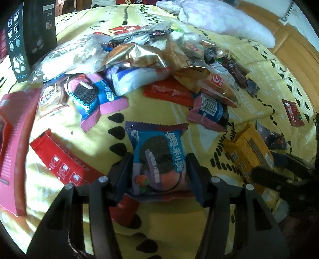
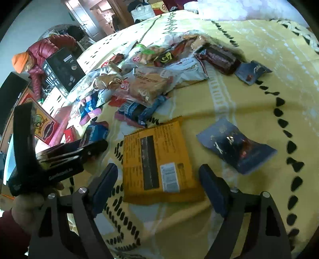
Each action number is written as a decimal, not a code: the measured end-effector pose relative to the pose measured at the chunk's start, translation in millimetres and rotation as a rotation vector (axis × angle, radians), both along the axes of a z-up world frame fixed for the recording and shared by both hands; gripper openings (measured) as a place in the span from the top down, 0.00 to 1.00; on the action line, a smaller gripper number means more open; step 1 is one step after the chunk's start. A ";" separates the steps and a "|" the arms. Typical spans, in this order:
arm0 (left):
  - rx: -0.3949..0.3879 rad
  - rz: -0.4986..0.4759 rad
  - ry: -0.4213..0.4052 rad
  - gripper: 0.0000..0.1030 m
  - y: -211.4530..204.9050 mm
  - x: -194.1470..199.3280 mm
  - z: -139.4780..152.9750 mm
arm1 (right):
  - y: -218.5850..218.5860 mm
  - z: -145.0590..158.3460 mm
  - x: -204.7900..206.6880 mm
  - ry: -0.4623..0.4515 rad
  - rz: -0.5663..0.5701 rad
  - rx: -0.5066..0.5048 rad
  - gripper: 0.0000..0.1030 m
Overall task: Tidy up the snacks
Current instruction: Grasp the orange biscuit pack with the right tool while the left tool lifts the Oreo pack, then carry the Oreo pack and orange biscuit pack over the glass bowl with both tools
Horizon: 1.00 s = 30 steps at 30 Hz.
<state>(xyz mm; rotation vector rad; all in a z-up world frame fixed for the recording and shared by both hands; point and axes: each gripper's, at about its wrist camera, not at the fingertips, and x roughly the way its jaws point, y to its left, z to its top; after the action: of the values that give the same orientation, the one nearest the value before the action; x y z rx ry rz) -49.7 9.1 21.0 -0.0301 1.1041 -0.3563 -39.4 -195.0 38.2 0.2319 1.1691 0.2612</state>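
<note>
A blue and purple sandwich-cookie packet (image 1: 159, 155) lies flat on the yellow blanket (image 1: 159, 103), partly over a red packet (image 1: 125, 209). My left gripper (image 1: 159, 167) stands around it with a pad close at each side; the wrapper looks unsqueezed. In the right wrist view a yellow snack packet (image 2: 157, 155) lies printed side up on the blanket. My right gripper (image 2: 159, 179) is open over its near end, with a gap on both sides. The same yellow packet (image 1: 249, 151) shows at the right of the left wrist view, beside the right gripper's fingers (image 1: 279, 173).
A heap of mixed snack packets (image 1: 143, 55) fills the far middle of the bed. Red boxes (image 1: 12, 139) and a black box (image 1: 30, 31) stand at the left, a pillow (image 1: 219, 18) at the back. A dark blue packet (image 2: 237, 147) lies right of the yellow one. A person in a red jacket (image 2: 43, 59) bends at the far left.
</note>
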 end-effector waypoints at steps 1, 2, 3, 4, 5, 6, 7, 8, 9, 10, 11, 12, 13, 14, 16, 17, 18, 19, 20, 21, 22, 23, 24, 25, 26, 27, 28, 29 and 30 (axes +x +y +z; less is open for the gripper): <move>0.003 0.001 -0.006 0.35 -2.9 -1.2 -0.3 | 2.5 -3.2 1.5 0.010 0.011 -0.010 0.15; 0.009 0.000 -0.012 0.32 -5.9 -2.4 -0.6 | 6.9 -4.5 2.3 0.012 0.025 -0.037 0.15; 0.023 -0.004 -0.019 0.28 -9.6 -3.4 -1.1 | 10.6 -5.0 2.3 0.007 0.037 -0.059 0.15; 0.047 -0.006 -0.027 0.28 -14.0 -4.2 -2.0 | 14.1 -5.8 2.5 0.006 0.047 -0.080 0.16; 0.072 -0.005 -0.035 0.29 -17.9 -4.3 -3.0 | 15.4 -6.8 2.6 0.003 0.049 -0.097 0.19; 0.083 -0.003 -0.037 0.30 -19.7 -4.0 -3.2 | 15.7 -7.9 2.4 -0.006 0.051 -0.109 0.22; 0.090 0.001 -0.039 0.43 -19.9 -3.4 -2.5 | 14.4 -8.6 2.0 -0.008 0.045 -0.101 0.23; 0.090 0.010 -0.044 0.51 -18.1 -2.6 0.0 | 11.6 -7.8 1.5 -0.010 0.033 -0.088 0.24; 0.074 0.012 -0.039 0.56 -15.4 -1.5 2.5 | 9.1 -5.7 0.6 -0.014 0.024 -0.078 0.28; 0.052 0.017 -0.036 0.56 -10.9 -0.5 6.4 | 5.7 -2.9 -0.5 -0.019 0.012 -0.059 0.28; 0.053 0.024 -0.049 0.56 -7.5 -0.4 10.8 | 3.4 -0.6 -1.2 -0.024 0.004 -0.045 0.28; 0.060 0.028 -0.062 0.56 -4.9 -0.6 14.7 | 0.9 2.3 -2.1 -0.030 -0.003 -0.037 0.28; 0.059 0.033 -0.069 0.56 -1.8 -0.7 19.3 | -0.6 4.9 -3.0 -0.038 -0.007 -0.033 0.29; 0.053 0.043 -0.076 0.56 2.2 -1.0 26.0 | -2.2 7.5 -4.0 -0.046 -0.012 -0.025 0.28; 0.047 0.057 -0.108 0.56 9.1 -3.9 44.4 | -4.9 13.1 -6.5 -0.061 -0.026 -0.008 0.28; 0.047 0.059 -0.121 0.56 11.0 -5.1 52.5 | -6.2 16.2 -7.9 -0.067 -0.030 -0.002 0.28; 0.056 0.062 -0.144 0.56 13.8 -7.4 64.8 | -7.8 20.2 -9.5 -0.074 -0.034 0.005 0.28; 0.063 0.067 -0.162 0.56 15.7 -10.3 72.7 | -8.5 24.7 -11.0 -0.084 -0.038 0.012 0.28; 0.069 0.077 -0.188 0.56 20.4 -12.4 86.1 | -7.8 30.3 -12.0 -0.096 -0.039 0.017 0.28; 0.071 0.091 -0.213 0.56 26.7 -14.3 100.2 | -6.3 34.9 -12.4 -0.107 -0.040 0.019 0.28; 0.074 0.102 -0.232 0.56 31.9 -15.2 108.7 | -5.6 43.2 -13.2 -0.127 -0.039 0.022 0.28; 0.090 0.126 -0.272 0.56 40.9 -18.4 125.6 | -4.0 49.3 -13.4 -0.139 -0.038 0.024 0.28; 0.103 0.142 -0.297 0.56 47.3 -18.8 134.4 | -3.8 55.2 -14.2 -0.152 -0.035 0.029 0.28; 0.115 0.160 -0.322 0.56 55.8 -21.1 145.0 | -1.9 63.5 -13.7 -0.168 -0.031 0.034 0.28; 0.128 0.185 -0.351 0.56 65.6 -23.4 157.8 | 0.1 70.3 -13.2 -0.182 -0.027 0.038 0.28; 0.141 0.209 -0.373 0.56 74.2 -26.1 166.9 | 3.5 80.9 -12.4 -0.202 -0.017 0.042 0.28; 0.160 0.248 -0.406 0.56 88.1 -29.9 180.2 | 6.0 88.0 -11.6 -0.216 -0.010 0.044 0.28; 0.172 0.273 -0.427 0.56 97.6 -32.9 187.5 | 10.3 97.1 -9.9 -0.232 0.000 0.046 0.28; 0.187 0.300 -0.447 0.56 104.7 -35.7 195.0 | 15.1 104.7 -9.0 -0.247 0.009 0.047 0.28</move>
<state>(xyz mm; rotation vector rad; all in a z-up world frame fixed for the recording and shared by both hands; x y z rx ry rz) -85.5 113.8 216.0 0.0476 0.6717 0.0143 -48.5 -179.9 142.9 0.2288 0.9208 0.3168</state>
